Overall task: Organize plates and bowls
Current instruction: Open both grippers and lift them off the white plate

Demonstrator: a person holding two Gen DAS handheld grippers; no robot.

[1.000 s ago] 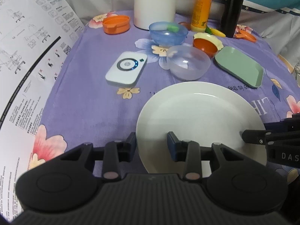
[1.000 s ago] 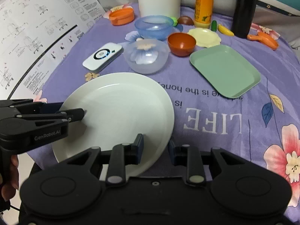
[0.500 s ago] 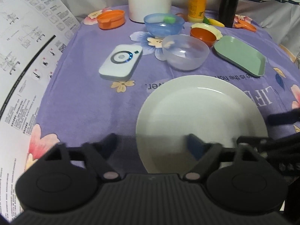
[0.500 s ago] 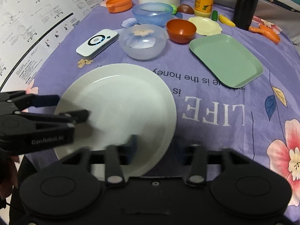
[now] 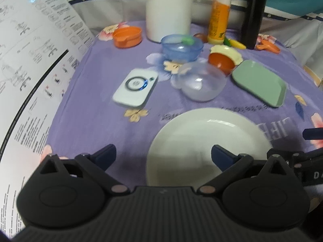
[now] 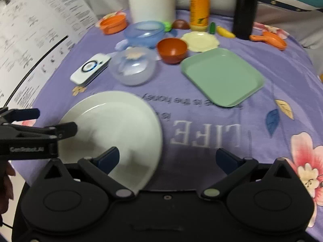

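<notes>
On purple cloth (image 5: 90,125), white plate (image 5: 206,141)

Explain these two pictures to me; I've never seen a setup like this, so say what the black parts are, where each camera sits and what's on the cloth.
No robot here: a person holds a two-finger tool in each hand, each carrying a camera looking along its fingers. One picture comes from the left gripper, the other from the right gripper. Both have just been opening and now hold nothing; the white plate lies free on the purple tablecloth, partly between each tool's spread fingers. Beyond it sit a clear bowl, blue bowl, red-brown bowl, green tray, small cream plate and a white device.
</notes>
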